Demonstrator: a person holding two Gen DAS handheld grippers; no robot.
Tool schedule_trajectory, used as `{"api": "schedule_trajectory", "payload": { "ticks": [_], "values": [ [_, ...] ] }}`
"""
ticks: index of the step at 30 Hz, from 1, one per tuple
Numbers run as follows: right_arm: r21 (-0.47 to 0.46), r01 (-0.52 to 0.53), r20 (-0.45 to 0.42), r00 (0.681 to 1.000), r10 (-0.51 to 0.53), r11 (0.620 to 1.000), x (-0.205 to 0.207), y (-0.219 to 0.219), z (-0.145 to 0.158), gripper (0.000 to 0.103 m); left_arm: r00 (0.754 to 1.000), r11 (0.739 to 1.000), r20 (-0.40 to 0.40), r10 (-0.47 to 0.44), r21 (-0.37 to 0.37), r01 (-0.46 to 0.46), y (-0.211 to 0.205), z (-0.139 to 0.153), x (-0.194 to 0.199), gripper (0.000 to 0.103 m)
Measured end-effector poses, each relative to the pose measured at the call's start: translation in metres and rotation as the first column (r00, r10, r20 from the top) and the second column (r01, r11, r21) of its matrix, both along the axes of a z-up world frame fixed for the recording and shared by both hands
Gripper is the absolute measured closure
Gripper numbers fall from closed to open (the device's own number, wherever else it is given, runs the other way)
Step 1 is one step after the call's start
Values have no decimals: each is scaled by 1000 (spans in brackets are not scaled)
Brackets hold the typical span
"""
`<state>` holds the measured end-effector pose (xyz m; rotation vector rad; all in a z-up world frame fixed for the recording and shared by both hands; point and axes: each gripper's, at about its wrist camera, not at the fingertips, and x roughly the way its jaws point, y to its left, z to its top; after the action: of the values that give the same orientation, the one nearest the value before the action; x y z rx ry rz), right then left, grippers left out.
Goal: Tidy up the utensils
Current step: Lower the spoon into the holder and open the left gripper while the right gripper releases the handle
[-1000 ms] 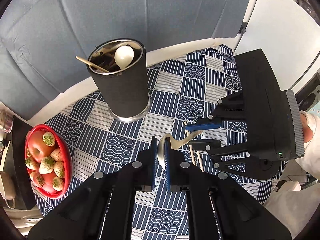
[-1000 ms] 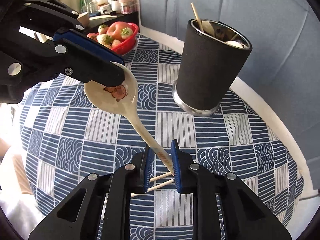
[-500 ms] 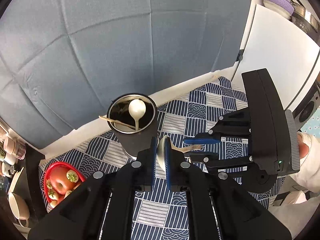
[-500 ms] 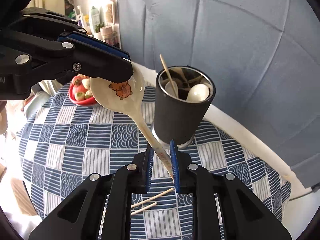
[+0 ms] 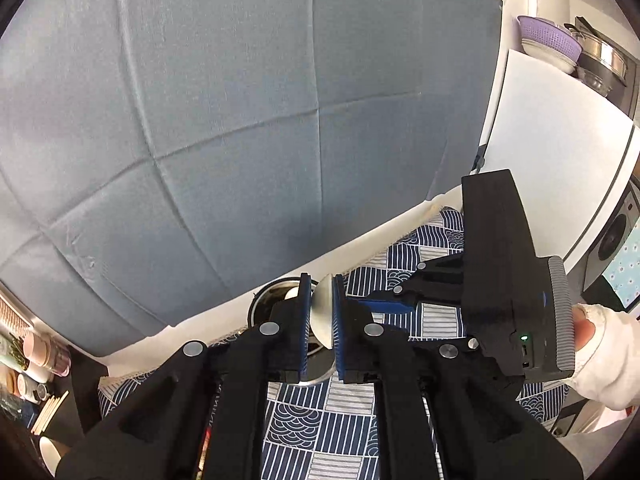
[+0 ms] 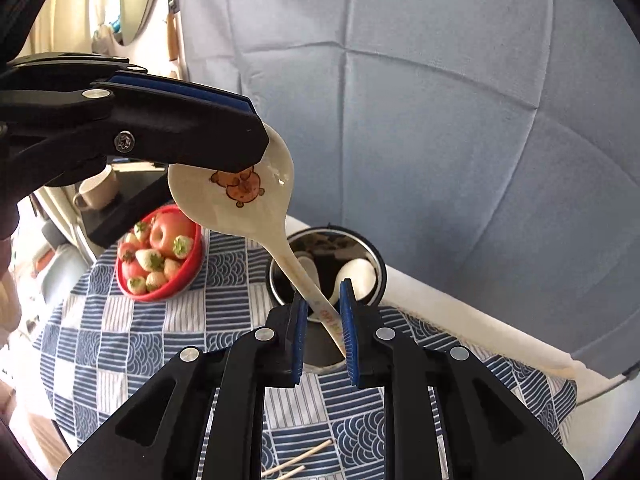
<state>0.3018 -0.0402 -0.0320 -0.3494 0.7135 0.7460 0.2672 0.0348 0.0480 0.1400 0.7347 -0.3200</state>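
Note:
A cream spoon (image 6: 240,196) with a bear print hangs in the air above the table. My left gripper (image 5: 321,312) is shut on its bowl (image 5: 323,316). My right gripper (image 6: 324,320) has its jaws slightly apart around the spoon's handle (image 6: 320,304), with a gap on the left side. Below stands the black utensil holder (image 6: 328,264) with a steel rim, holding white spoons; in the left wrist view the holder (image 5: 276,304) is mostly hidden behind my fingers. Two wooden chopsticks (image 6: 296,460) lie on the cloth.
A red bowl of apples and strawberries (image 6: 160,256) sits at the left on the blue patterned tablecloth (image 6: 120,340). A blue fabric screen (image 6: 440,100) stands behind the table. A cup (image 6: 96,192) and shelf clutter lie further left.
Both grippers have lifted the spoon higher, over the holder. The right gripper's jaws have opened a little around the handle.

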Motion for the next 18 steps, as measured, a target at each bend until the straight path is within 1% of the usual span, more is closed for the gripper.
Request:
{"api": "schedule_trajectory", "payload": {
  "ticks": [6,14,15,16,17,18],
  "values": [
    [89,28,-40,999,-25,996,19,14,5,88,999,1000,37,-1,-17,2,11,10,11,90],
    [137,43,-78,996,-32,990,35,32,-3,88,999,1000,35,-4,-16,4,20,4,22,88],
    [141,46,-84,996,-35,989,37,33,-5,87,999,999,33,-7,-33,8,21,3,21,86],
    [136,64,-79,995,-53,989,37,35,-7,85,999,999,43,1,-55,2,24,2,20,65],
    [145,91,-80,994,-80,985,39,32,-8,62,998,998,61,30,-52,-27,27,2,20,35],
    [154,116,-81,991,-104,981,40,28,-9,22,994,997,82,75,-36,-73,32,1,20,21]
  ]
}}
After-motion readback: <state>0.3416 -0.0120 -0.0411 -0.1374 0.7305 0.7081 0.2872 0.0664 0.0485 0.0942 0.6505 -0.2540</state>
